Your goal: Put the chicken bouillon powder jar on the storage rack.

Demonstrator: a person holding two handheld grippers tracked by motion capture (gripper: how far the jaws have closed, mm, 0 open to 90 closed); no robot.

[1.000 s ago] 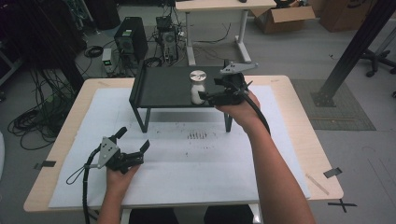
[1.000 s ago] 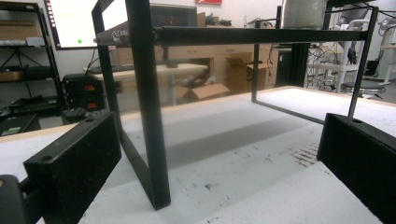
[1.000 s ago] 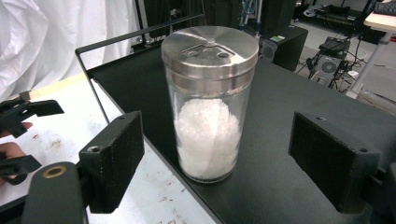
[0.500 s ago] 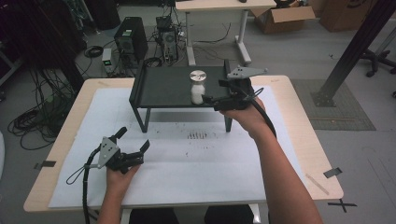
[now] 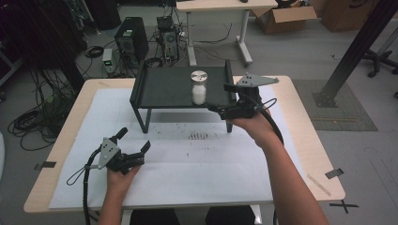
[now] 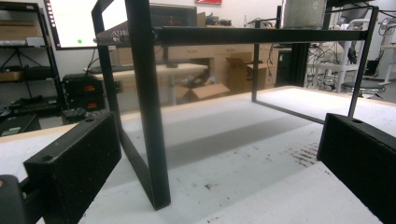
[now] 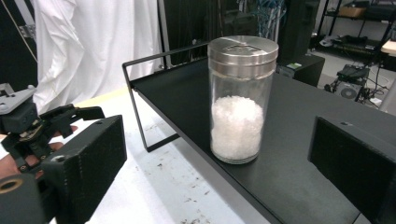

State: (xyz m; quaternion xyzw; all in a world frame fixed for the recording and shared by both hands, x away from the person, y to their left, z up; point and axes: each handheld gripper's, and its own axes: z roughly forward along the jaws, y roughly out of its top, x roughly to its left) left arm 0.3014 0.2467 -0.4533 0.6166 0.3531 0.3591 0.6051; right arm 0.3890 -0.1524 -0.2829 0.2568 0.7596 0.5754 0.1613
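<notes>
The right tongs (image 5: 224,98) are seen at the right end of the black shelf (image 5: 164,89), released, their jaws having just been opening with nothing pressed between them. In the right gripper view the two black jaws are spread wide, and the salt shaker (image 7: 240,100) is seen ahead of them, clear of both pads. The shaker (image 5: 199,87) is stood upright on the shelf top, near its front edge and towards its right end; it is a clear glass jar with a metal lid, roughly half filled with white grains.

The left tongs (image 5: 133,147) are held low over the white sheet (image 5: 187,159) at the near left of the counter (image 5: 305,140), well apart from the shelf. Their jaws are also spread, with nothing gripped; in the left gripper view a front leg of the shelf (image 6: 149,116) is seen beyond the two jaws, untouched. Dark specks (image 5: 197,136) are scattered on the sheet in front of the shelf.
</notes>
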